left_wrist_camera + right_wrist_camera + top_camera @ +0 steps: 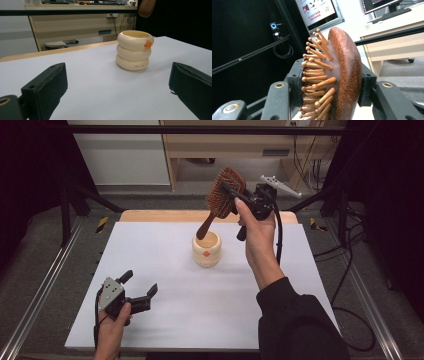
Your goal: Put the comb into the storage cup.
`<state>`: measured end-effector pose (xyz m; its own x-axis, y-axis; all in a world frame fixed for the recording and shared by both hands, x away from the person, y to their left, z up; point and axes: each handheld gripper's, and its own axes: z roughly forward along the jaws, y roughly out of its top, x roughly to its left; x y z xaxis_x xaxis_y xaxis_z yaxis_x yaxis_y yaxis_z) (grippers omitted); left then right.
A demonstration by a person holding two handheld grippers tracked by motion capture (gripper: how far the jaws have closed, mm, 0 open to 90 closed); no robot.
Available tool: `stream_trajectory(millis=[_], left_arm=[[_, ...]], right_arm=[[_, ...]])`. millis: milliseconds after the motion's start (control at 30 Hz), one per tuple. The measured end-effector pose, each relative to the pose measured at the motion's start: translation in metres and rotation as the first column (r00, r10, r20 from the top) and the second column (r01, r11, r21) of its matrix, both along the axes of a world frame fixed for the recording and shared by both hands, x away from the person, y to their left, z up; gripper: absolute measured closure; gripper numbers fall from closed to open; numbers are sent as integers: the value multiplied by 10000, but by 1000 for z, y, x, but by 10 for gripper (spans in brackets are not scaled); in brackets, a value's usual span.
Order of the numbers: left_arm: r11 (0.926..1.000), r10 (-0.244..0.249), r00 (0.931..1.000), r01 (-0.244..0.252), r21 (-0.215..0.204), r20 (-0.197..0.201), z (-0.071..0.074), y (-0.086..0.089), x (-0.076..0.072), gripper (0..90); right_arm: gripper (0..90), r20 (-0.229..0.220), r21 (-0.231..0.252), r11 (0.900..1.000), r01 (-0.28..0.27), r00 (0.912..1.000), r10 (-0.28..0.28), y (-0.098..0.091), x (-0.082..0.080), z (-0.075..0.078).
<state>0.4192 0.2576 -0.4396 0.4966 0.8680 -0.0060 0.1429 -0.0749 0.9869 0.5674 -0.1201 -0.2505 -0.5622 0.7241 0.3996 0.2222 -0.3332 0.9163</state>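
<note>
Hairbrush (223, 197) is clamped at its head by the right tongs (234, 194), held tilted with its handle pointing down over the cream cup (206, 249) mid-bench (165, 285); the left tongs (137, 285) are spread wide, unloaded.

This looks like a lab or research office set up for recording. Beyond the right gripper (235, 195), which is raised over the far edge of the white-topped table (165, 270), stand pale wooden desks (225, 142) with trailing cables (312, 167). A monitor and keyboard (397, 11) and a wall poster (318, 11) sit behind it, and black frame rails (200, 130) and dark curtains flank it.
</note>
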Motion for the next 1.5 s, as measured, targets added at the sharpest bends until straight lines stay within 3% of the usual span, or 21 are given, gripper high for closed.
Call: stream_trajectory(millis=[100, 433, 1500], left_arm=[[9997, 190, 9997, -187, -180, 155, 1, 2, 0, 24], [9995, 207, 9998, -205, -242, 77, 0, 6, 1, 20], [9997, 147, 9999, -147, -187, 44, -1, 6, 2, 19]], right_arm=[[511, -58, 20, 10000, 90, 9999, -89, -3, 3, 0], [510, -78, 19, 9996, 297, 9995, -297, -9, 11, 1], [510, -174, -341, 9983, 479, 9987, -486, -11, 15, -7]])
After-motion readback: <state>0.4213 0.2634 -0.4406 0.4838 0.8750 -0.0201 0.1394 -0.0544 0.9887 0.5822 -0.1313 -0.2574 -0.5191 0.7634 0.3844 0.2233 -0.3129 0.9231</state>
